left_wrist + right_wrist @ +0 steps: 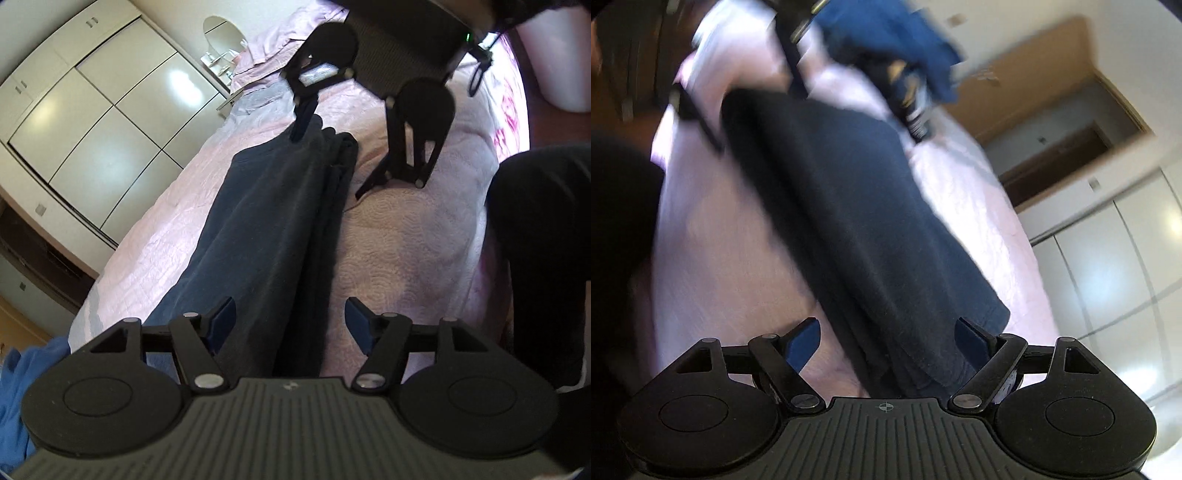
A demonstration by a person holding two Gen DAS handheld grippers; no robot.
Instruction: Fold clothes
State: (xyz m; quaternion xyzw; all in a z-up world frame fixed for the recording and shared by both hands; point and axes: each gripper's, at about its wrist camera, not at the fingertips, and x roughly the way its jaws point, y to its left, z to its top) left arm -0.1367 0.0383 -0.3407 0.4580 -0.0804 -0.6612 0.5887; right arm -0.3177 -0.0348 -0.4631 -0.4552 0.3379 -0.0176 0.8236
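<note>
Both grippers are spread with nothing pinched: the left gripper (290, 325) straddles the near end of the dark garment (269, 221), the right gripper (325, 158) its far end. The garment lies as a long folded strip on the pink bed (406, 240), probably laid flat for a crosswise fold; more clothes (886, 33) are heaped at one end
</note>
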